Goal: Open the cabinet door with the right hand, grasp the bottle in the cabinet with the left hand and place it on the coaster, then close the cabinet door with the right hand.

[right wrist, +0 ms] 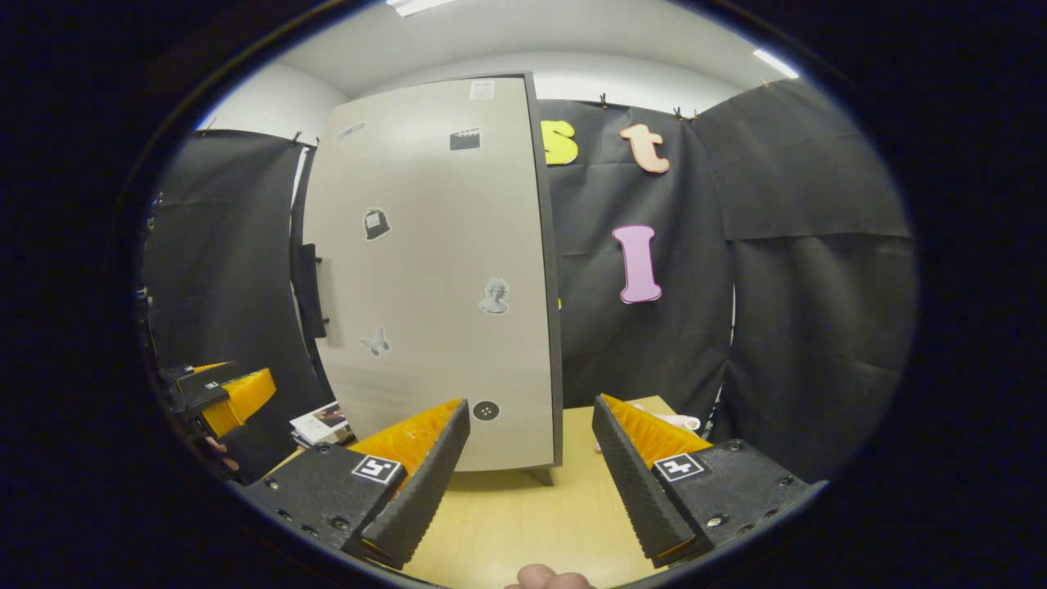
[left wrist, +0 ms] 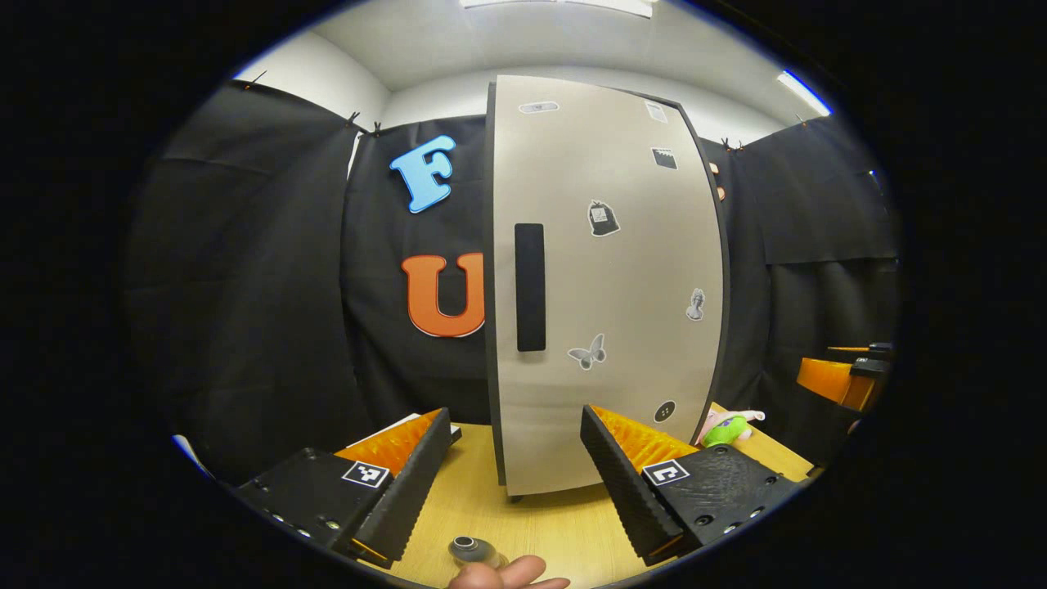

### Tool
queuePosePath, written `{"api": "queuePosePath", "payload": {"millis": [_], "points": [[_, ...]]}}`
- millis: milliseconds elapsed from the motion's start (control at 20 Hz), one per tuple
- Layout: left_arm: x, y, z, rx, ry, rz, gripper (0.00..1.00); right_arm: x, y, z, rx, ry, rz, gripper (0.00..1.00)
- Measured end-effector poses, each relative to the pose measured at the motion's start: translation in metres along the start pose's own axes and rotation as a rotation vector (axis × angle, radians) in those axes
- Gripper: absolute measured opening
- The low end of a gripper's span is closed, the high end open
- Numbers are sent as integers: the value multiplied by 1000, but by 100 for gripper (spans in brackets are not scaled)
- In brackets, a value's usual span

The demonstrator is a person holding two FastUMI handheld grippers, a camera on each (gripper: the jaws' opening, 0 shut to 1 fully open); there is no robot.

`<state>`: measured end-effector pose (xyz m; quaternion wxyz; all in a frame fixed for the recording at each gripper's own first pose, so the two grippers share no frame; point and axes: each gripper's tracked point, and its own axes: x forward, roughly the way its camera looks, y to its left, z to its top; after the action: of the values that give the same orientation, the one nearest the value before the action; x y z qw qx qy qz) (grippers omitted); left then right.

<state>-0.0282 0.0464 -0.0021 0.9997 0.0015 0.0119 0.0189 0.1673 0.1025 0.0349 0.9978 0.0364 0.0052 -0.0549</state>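
Black cloth hangs around the booth on every side, under a pale ceiling with strip lights, and a light wooden table [left wrist: 532, 523] runs beneath both grippers. On that table stands the cabinet [left wrist: 605, 278], its beige door [right wrist: 433, 270] shut and dotted with small grey stickers.

In the left gripper view, the left gripper [left wrist: 515, 466] has its jaws spread wide with nothing between them. The cabinet door rises straight ahead of the gap, and its dark vertical handle [left wrist: 530, 286] sits above the opening, a little toward the left finger. Near the bottom edge, below the jaws, lies a small round coaster [left wrist: 466, 546], with a fingertip of the person's hand [left wrist: 507, 574] just beside it. Past the right finger, at the table's far side, rest a green and pink soft item [left wrist: 728, 427]; farther out to that side, the right gripper [left wrist: 847, 378] shows as a small shape, well apart.

In the right gripper view, the right gripper [right wrist: 532, 458] is likewise wide open and holds nothing. The door stands ahead of its left finger, its hinge-side edge lined up roughly with the gap. Well beyond the left finger, some printed papers [right wrist: 321, 422] lie on the table.

The bottle cannot be seen behind the closed door.
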Motion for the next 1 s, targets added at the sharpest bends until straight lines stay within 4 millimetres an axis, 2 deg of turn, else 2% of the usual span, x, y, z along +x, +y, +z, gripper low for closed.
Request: {"api": "queuePosePath", "payload": {"millis": [450, 600, 950, 1000], "points": [[-4, -8, 2, -4, -10, -19, 96, 3, 13, -1, -8, 13, 28, 94], [-6, -5, 4, -14, -14, -18, 97, 3, 14, -4, 2, 31, 30, 98], [-16, 0, 5, -19, -16, -15, 96, -3, 14, 1, 11, 22, 24, 94], [-18, 1, 5, -20, -17, -13, 96, -5, 15, 1, 11, 21, 26, 97]]}}
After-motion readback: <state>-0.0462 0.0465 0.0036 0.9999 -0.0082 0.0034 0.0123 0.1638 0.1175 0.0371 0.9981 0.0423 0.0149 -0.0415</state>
